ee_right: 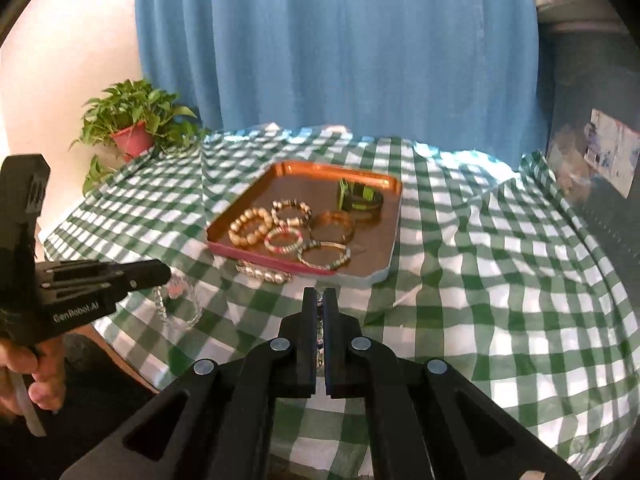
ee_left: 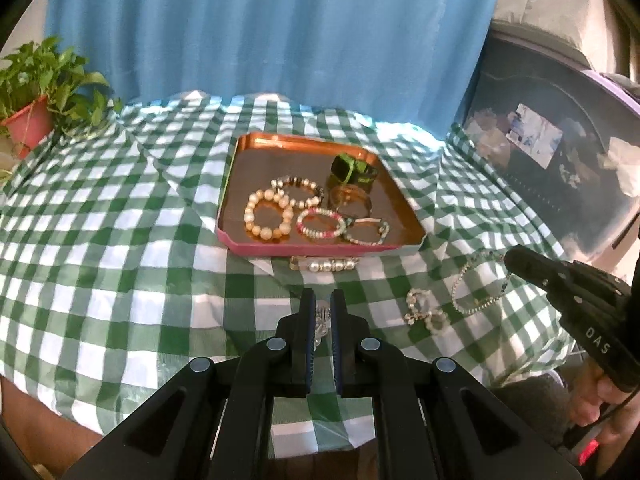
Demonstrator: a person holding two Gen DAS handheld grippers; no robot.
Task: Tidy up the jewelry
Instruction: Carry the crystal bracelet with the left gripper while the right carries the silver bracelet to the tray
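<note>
Our left tongs [ee_left: 322, 300] are clamped on a clear crystal bracelet [ee_left: 321, 322], which shows as glassy beads between the two black fingers; in the right wrist view the same bracelet [ee_right: 176, 304] hangs as a loop from those tongs [ee_right: 162, 271] at the near left, above the cloth. Our right tongs [ee_right: 319, 298] are pressed together on a thin beaded chain [ee_right: 319, 334], seen as small beads in the narrow slit between the fingers; in the left wrist view that chain [ee_left: 478, 288] hangs in a slack loop from the right tongs [ee_left: 510, 258] at the near right. Just left of that loop, a small pearly cluster piece [ee_left: 424, 308] lies on the green and white checked cloth [ee_left: 120, 240] that covers the table. Farther off, a pearl hair clip [ee_left: 324, 265] lies on the cloth, touching the near edge of a copper tray [ee_left: 232, 184] with a pink rim. In the tray we see a bracelet of large cream beads [ee_left: 268, 216] at the near left, a pink and white beaded bracelet [ee_left: 322, 224] beside it, a pale green one [ee_left: 366, 231] to the right, a mixed dark and light one [ee_left: 296, 188] behind, a gold bangle [ee_left: 350, 200], and a green square watch [ee_left: 352, 168] at the far right. A potted plant [ee_left: 36, 92] in a red pot stands at the far left, and a blue curtain [ee_left: 272, 40] hangs behind the table.
</note>
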